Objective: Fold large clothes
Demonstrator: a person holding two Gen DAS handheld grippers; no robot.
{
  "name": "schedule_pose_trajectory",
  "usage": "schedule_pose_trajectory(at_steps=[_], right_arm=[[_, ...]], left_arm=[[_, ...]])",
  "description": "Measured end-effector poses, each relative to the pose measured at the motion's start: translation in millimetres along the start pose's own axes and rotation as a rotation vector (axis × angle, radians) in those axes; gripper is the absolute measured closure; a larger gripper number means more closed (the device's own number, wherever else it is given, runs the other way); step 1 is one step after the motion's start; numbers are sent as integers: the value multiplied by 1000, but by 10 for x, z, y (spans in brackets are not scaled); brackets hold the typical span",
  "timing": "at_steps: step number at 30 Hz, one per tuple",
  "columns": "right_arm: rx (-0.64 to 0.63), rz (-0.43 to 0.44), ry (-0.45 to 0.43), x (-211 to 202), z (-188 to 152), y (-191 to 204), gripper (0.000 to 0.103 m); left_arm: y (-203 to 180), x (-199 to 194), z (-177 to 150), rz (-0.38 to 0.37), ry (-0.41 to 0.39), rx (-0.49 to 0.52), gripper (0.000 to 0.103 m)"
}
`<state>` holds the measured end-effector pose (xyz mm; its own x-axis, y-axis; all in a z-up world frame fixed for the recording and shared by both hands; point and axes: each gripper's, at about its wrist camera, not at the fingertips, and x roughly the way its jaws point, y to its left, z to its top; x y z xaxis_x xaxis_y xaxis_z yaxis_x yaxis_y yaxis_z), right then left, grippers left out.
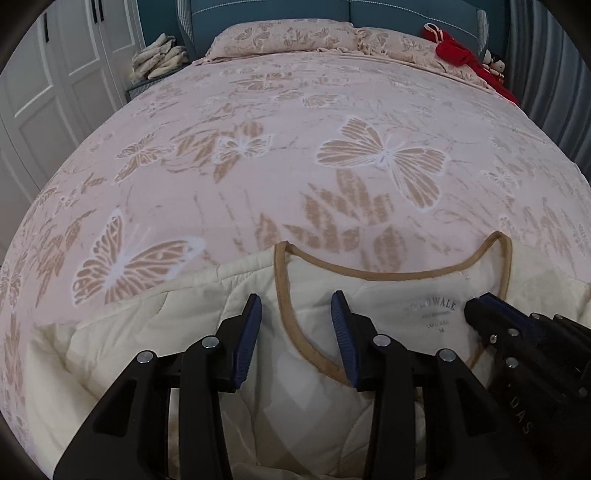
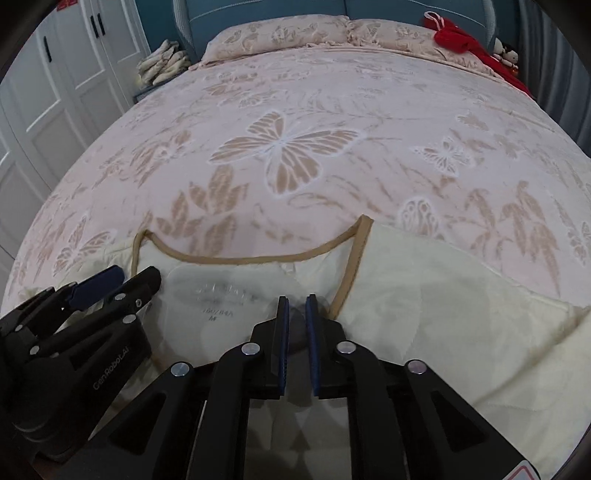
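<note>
Lying at the near edge of the bed (image 1: 295, 110) is a cream jacket (image 1: 406, 291). Left gripper (image 1: 295, 317) stands open over its collar. Right gripper (image 2: 295, 314) is almost closed, holding nothing.

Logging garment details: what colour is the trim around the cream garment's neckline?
Tan trim, clearest in the left wrist view.

- One cream quilted garment with tan-trimmed neckline (image 1: 229, 332), lying on the bed.
- One pink bedspread with a butterfly pattern (image 1: 295, 110).
- Two matching pink pillows (image 1: 284, 35) at the headboard.
- One red cloth item (image 1: 458, 50) by the pillows.
- One pile of beige folded fabric (image 1: 162, 55) beside the bed.
- Two black grippers with blue pads: left (image 1: 295, 314), right (image 2: 296, 312).
</note>
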<state>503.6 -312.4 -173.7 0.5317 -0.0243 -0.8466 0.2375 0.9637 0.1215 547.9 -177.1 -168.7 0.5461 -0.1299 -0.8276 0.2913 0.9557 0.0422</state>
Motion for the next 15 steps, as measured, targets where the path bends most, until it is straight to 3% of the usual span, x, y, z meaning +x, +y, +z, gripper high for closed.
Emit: schedule_pose_trajectory(at_steps=[15], right_arm=[[-54,-86,-72,153,-96,84,101]], left_arm=[[-82,93,-101,49,-75,16,64]])
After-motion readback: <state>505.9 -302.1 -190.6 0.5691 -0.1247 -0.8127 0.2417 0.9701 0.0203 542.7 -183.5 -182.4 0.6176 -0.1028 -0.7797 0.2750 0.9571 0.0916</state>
